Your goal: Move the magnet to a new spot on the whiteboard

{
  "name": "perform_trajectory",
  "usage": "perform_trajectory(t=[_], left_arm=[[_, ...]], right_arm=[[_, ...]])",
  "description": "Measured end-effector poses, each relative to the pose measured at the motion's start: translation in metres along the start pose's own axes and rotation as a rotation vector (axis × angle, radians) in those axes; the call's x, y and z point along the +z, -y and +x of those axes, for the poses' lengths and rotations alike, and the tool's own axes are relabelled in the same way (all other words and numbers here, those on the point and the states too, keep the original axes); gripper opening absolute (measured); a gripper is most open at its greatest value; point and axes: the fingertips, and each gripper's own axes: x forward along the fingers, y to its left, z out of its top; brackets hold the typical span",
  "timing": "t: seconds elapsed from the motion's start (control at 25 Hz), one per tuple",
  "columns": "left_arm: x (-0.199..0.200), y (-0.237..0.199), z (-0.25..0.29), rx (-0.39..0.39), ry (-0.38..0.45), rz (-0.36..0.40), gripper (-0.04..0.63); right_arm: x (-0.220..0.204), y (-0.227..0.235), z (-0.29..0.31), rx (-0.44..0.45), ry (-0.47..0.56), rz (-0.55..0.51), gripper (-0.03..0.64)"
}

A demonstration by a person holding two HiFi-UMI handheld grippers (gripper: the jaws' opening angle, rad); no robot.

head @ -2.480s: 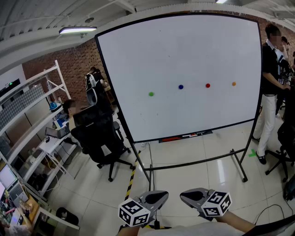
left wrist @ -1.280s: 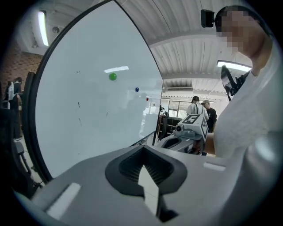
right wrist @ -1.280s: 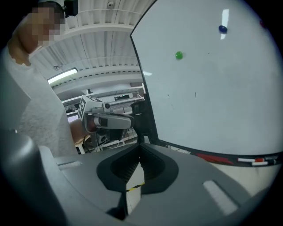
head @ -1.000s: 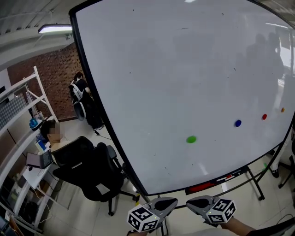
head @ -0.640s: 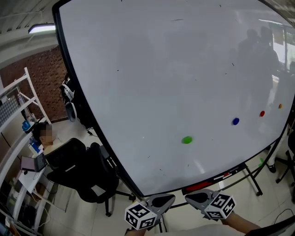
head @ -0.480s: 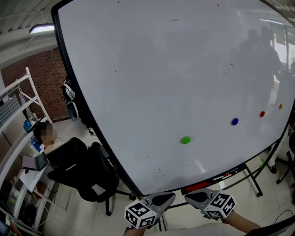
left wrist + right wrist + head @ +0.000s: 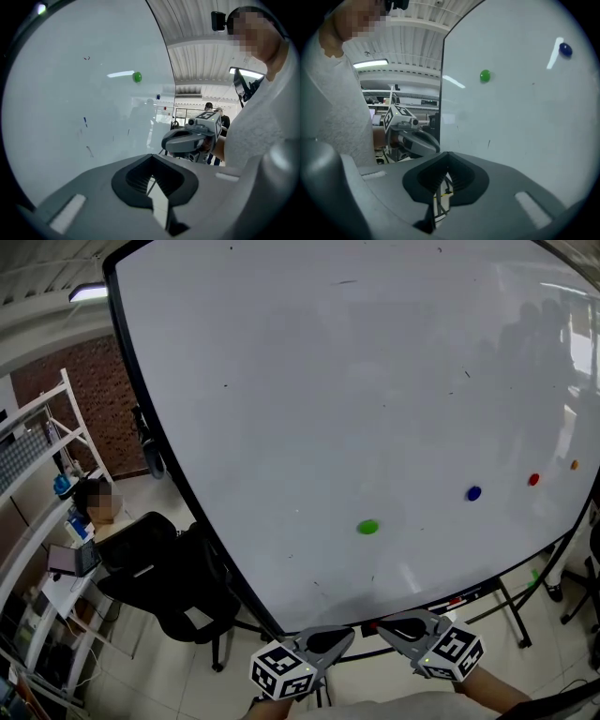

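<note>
The left gripper [image 7: 330, 641] and right gripper [image 7: 398, 629] — jaws together, empty — hang by the whiteboard's [image 7: 328, 381] bottom edge, with wide bare board all round the green magnet [image 7: 367, 527].

A round green magnet [image 7: 367, 527] is stuck low on the whiteboard [image 7: 328, 381]. A blue magnet [image 7: 473, 493], red magnet [image 7: 533, 480] and orange magnet [image 7: 575, 465] are lined up to its right.

Whiteboard [image 7: 328, 381]; on it — green magnet [image 7: 367, 527], blue magnet [image 7: 473, 493], red magnet [image 7: 533, 480], orange magnet [image 7: 575, 465]
</note>
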Motion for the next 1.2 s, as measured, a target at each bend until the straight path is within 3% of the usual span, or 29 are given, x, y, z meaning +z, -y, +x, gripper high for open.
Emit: perform_trajectory(t=[0.24, 0.4, 0.52, 0.72, 0.88, 1.2], left_arm=[[-0.003, 0.002, -0.003, 0.024, -0.006, -0.006, -0.017], [-0.003, 0.001, -0.005, 0.036, -0.008, -0.014, -0.017], [-0.003, 0.001, -0.008, 0.043, -0.008, -0.018, -0.017], [-0.004, 0.000, -0.012, 0.057, -0.013, -0.016, -0.017], [-0.004, 0.001, -0.015, 0.063, -0.015, -0.016, -0.017], [-0.006, -0.002, -0.016, 0.070, -0.020, -0.021, -0.017]], right_arm=[[0.066, 0.022, -0.008, -0.102, 0.152, -0.195, -0.003], [0.112, 0.035, -0.012, -0.152, 0.277, -0.261, 0.028], [0.144, 0.039, -0.015, -0.211, 0.333, -0.388, 0.059], [0.173, 0.051, -0.014, -0.364, 0.285, -0.697, 0.105], [0.173, 0.065, -0.006, -0.489, 0.215, -0.757, 0.147], [0.170, 0.077, 0.010, -0.565, 0.175, -0.848, 0.147]])
